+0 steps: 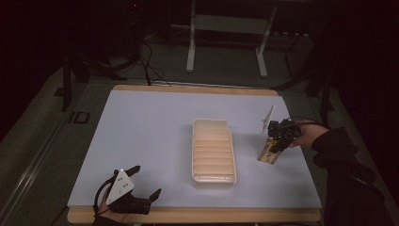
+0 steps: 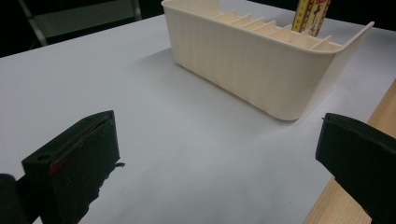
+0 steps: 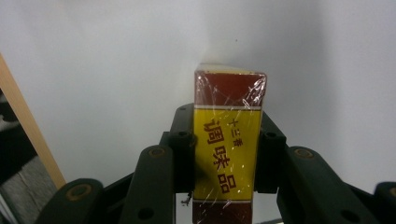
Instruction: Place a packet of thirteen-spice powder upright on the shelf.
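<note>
White tabletop (image 1: 141,141): right gripper (image 1: 277,141) fingers clamp the yellow box (image 3: 229,154); left gripper (image 1: 141,181) fingers splayed.

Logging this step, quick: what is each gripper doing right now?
Left gripper: open, holding nothing, low over the table.
Right gripper: closed on the yellow and red box, right of the cream tray.

The box (image 3: 229,154) is a slim, rectangular carton wrapped in shiny clear film, yellow across its middle with dark red bands at both ends and dark red Chinese characters printed along its length. It stands tilted on the pale tabletop (image 1: 141,141), its lower end down on the surface, clamped by its two long sides. It sits to the right of the cream slotted tray (image 1: 213,150), apart from it.
</note>
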The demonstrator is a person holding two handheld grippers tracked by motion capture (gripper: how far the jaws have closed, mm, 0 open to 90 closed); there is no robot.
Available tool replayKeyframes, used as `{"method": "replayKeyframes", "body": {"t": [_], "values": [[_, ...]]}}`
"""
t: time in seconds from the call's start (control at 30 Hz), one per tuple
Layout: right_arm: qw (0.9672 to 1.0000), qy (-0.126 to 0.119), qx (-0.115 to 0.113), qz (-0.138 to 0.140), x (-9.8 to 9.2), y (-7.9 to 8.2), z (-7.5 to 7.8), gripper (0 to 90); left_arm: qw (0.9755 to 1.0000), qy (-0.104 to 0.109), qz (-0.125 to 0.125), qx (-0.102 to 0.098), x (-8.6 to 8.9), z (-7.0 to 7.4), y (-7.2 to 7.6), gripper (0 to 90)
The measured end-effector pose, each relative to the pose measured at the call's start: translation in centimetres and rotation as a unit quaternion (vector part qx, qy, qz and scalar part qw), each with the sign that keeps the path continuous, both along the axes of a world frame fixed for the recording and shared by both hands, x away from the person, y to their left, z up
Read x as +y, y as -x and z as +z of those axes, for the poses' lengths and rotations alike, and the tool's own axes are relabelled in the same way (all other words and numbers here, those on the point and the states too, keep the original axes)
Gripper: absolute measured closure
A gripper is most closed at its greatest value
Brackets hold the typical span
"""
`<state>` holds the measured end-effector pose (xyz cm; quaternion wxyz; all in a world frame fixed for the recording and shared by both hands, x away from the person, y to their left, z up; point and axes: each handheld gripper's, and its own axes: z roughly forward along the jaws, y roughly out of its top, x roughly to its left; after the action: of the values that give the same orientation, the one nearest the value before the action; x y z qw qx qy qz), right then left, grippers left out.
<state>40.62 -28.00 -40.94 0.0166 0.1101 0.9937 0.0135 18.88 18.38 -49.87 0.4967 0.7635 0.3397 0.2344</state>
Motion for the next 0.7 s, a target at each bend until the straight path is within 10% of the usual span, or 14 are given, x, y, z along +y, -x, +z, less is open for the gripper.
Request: {"method": "replayKeyframes", "body": {"t": [0.7], "values": [[0.9959, -0.057, -0.008, 0.07, 1.5, 2.2, 3.5, 67.4, 1.0, -0.002, -0.003, 0.002, -0.2, -0.1, -0.1, 0.0]]}}
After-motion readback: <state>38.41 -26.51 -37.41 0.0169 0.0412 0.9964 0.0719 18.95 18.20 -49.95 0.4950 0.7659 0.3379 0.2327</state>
